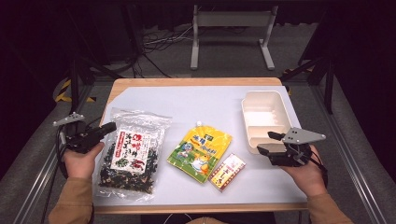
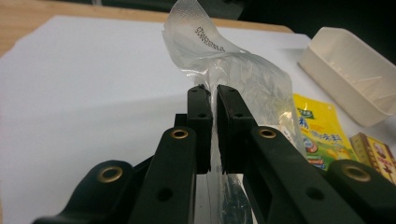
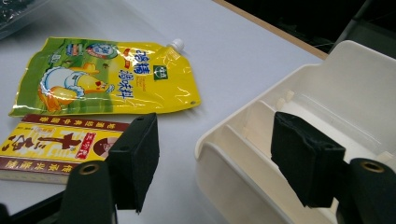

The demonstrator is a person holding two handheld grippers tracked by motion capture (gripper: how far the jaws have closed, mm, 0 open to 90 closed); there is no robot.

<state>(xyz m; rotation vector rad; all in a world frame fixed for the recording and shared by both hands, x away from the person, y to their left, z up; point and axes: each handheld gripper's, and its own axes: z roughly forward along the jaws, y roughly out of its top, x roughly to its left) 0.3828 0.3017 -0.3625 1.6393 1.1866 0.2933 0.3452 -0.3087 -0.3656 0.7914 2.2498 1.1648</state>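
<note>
From above, your left gripper [image 1: 103,129] pinches the upper left corner of the seaweed bag [image 1: 133,153], which lies at the left of the white table [image 1: 210,100]. Your right gripper [image 1: 270,143] hovers with jaws spread beside the cream tray [image 1: 264,116].

Along your left gripper, the jaws are pressed nearly together on the bag's clear plastic edge, which stands up between them.

Along your right gripper, the jaws stand wide and grip nothing; the tray's near wall seems to sit between them, though depth is hard to judge. The yellow pouch [image 3: 109,77] and the red-and-yellow box [image 3: 56,144] lie further off.
</note>
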